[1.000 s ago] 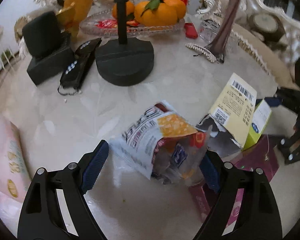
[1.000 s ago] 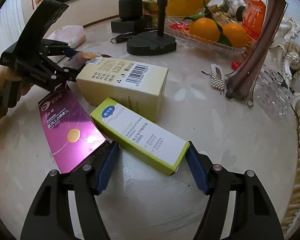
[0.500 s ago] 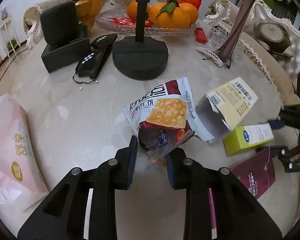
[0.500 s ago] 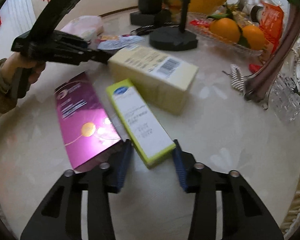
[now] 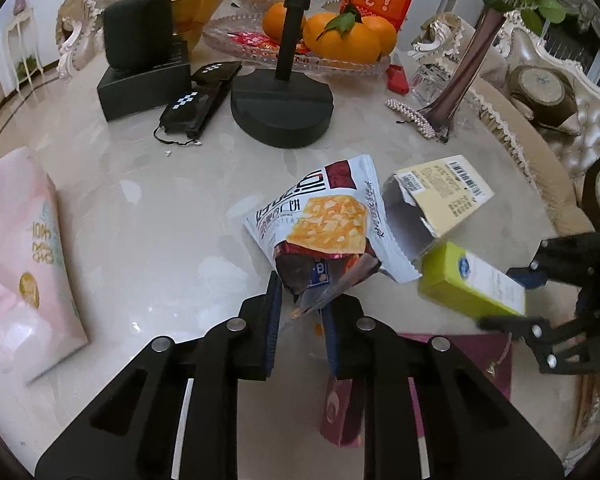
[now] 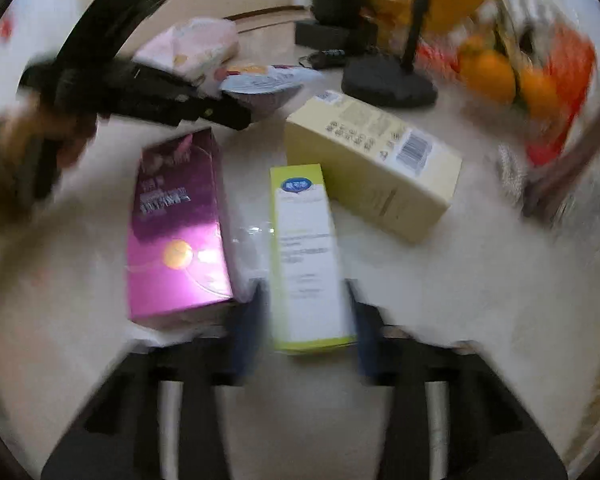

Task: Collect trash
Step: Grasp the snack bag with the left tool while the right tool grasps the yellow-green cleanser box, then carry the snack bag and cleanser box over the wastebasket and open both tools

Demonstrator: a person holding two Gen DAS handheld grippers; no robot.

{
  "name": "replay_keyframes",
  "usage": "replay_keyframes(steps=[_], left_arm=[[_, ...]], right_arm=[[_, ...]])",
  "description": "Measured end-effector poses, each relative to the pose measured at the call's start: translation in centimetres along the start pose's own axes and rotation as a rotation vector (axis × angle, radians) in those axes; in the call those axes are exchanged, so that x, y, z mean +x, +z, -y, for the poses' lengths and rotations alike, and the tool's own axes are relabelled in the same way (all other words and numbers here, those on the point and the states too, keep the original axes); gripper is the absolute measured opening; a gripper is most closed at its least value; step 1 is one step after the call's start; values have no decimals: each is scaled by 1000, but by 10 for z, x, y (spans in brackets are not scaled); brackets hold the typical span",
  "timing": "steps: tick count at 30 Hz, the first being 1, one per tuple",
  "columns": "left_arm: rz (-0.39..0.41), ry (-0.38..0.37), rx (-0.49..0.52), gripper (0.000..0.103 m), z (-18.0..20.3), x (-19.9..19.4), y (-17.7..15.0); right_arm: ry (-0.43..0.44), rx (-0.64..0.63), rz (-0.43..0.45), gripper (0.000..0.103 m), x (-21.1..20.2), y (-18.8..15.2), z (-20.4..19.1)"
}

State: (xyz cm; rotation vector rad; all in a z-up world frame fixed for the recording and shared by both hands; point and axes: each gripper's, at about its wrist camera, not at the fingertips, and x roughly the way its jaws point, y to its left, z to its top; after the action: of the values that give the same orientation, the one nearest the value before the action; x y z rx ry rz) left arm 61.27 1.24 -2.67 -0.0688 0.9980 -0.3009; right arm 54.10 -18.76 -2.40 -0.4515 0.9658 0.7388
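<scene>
Left wrist view:
Left gripper: jaws closed on the torn lower end of the snack bag, pinched at 6 o'clock of the frame.
Snack bag: rises from the jaws toward 12 o'clock; whether its far end rests on the table I cannot tell.
Cream box: at 2 o'clock, one end open, touching or just beside the bag.
Green box: at 3 o'clock, clamped in the right gripper, which enters from the right edge.
Purple box: at 5 o'clock, mostly behind the gripper body.
Not trash, by my judgement: tissue pack at 9 o'clock, stand and oranges toward 12 o'clock.

Right wrist view:
Right gripper: jaws closed on the near end of the green box, at 6 o'clock.
Purple box: flat on the table at 9 o'clock, just beside the green box.
Cream box: at 1 o'clock, its corner close to the green box.
Left gripper: at 10 o'clock, holding the snack bag.

Progress: two pieces gripped, none binned; the purple and cream boxes are left on the table.
Hidden: no bin shows in either view.
Hard to read: right view is heavily blurred; print on the boxes is illegible; the person's hand at 9 o'clock is a smear.
</scene>
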Motion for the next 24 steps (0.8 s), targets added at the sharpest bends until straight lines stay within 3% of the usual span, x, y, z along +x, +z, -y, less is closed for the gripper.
replay_keyframes(steps=[6, 8, 10, 13, 16, 19, 24], left_arm=[[38, -86, -51, 19, 2, -32, -24], [53, -95, -58, 19, 5, -46, -40], [75, -122, -82, 19, 5, -66, -58], [108, -141, -98, 19, 5, -96, -81], [148, -127, -70, 19, 15, -135, -110], [194, -125, -28, 19, 34, -178, -148], [248, -132, 42, 19, 75, -252, -241]], right_arm=[[126, 181, 26, 28, -8, -17, -33], [159, 181, 20, 28, -13, -24, -58], [115, 176, 47, 28, -26, -28, -77], [4, 281, 102, 28, -57, -36, -83], [11, 384, 211, 28, -105, -54, -91], [87, 475, 315, 28, -144, -86, -110], [91, 514, 391, 28, -181, -157, -180]])
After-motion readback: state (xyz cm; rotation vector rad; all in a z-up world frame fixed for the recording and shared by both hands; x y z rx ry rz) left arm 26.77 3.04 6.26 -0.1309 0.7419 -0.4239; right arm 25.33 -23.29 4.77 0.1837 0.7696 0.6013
